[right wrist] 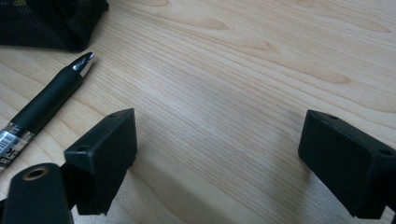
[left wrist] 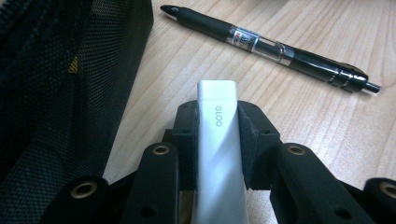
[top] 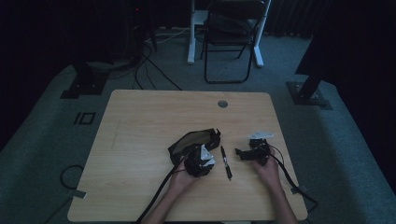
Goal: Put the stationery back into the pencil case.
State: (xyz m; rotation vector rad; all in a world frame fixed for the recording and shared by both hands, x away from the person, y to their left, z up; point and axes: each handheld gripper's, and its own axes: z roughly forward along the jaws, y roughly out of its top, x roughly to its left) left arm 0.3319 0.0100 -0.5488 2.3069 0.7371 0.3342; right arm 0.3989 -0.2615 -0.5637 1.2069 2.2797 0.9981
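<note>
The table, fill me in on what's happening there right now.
A person works at the wooden table with a gripper in each hand. The left gripper is shut on a white glue stick marked GLOO, beside a black mesh pouch. The right gripper stands open over bare wood, holding nothing. A black pen lies between them.

1. Light wooden table [top: 140,140] filled centre frame, with a round grommet [top: 222,103] near its upper edge.
2. Black mesh pouch [top: 194,140] lay centre-right on it.
3. Black pen [top: 226,162] lay right of the pouch, on bare wood.
</note>
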